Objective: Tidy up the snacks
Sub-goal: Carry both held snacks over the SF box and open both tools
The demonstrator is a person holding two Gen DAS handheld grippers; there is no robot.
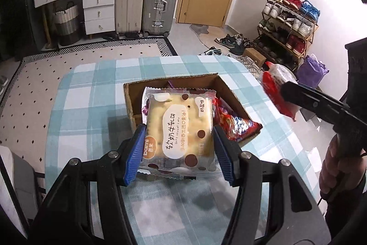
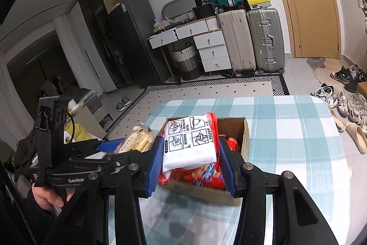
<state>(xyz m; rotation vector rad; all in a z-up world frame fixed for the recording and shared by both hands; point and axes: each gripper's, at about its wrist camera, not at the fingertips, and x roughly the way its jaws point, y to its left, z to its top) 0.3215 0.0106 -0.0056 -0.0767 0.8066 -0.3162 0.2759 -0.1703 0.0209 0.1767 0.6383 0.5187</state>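
Closest to my left lens are my own blue ribbed pads (image 1: 135, 153), and my left claw (image 1: 177, 146) is clamped on a square clear-wrapped soft cake packet with brown dots and a white label (image 1: 181, 130). The packet is pinched at both side edges and held flat, label up, above the near end of the open brown cardboard box (image 1: 174, 80). Pale yellow cake shows through the wrapper, with an orange "bami" mark at one corner.

My right claw (image 2: 189, 160) is closed on a red-edged plastic packet with a white printed panel of instruction drawings (image 2: 190, 141). It sits between the blue fingers (image 2: 154, 160), tilted, above the same box. In the left view this packet hangs off to the right of the box, over the table's edge area.

Inside the box lie shiny red snack wrappers (image 1: 231, 123) along the right wall, and a bit of purple wrapper (image 1: 170, 84) peeks out at the far side.

The box stands on a table covered with a teal-and-white checked cloth (image 1: 96, 93), roughly at its middle.
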